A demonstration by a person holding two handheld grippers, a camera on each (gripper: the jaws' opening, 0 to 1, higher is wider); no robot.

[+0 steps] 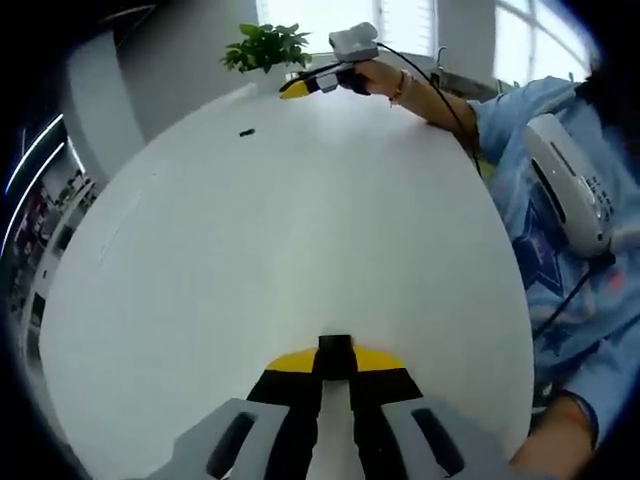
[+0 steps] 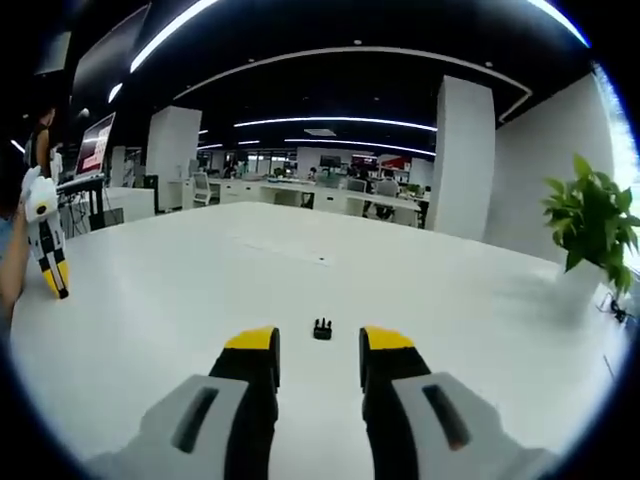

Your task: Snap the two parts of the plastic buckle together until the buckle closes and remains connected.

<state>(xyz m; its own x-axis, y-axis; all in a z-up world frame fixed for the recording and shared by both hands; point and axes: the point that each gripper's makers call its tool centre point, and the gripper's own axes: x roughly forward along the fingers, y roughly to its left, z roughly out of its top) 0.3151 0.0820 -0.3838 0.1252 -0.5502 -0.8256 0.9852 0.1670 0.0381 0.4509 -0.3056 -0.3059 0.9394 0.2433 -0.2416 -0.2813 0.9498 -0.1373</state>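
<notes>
In the left gripper view, the left hand-held gripper (image 1: 335,372) is clenched on a black buckle part (image 1: 335,345) above the white worktop (image 1: 300,220). In the right gripper view, the right hand-held gripper (image 2: 320,350) is released, its jaws apart. The other buckle piece (image 2: 322,328) lies on the worktop just beyond them, near a potted plant (image 2: 590,225).

Left gripper view: a black buckle part (image 1: 335,352) sits between the fingers, its lower portion hidden by them. A second black part (image 1: 246,131) on the table (image 1: 300,230) is too small to resolve. Right gripper view: the potted plant (image 2: 590,225) is partly cropped by the frame edge.
</notes>
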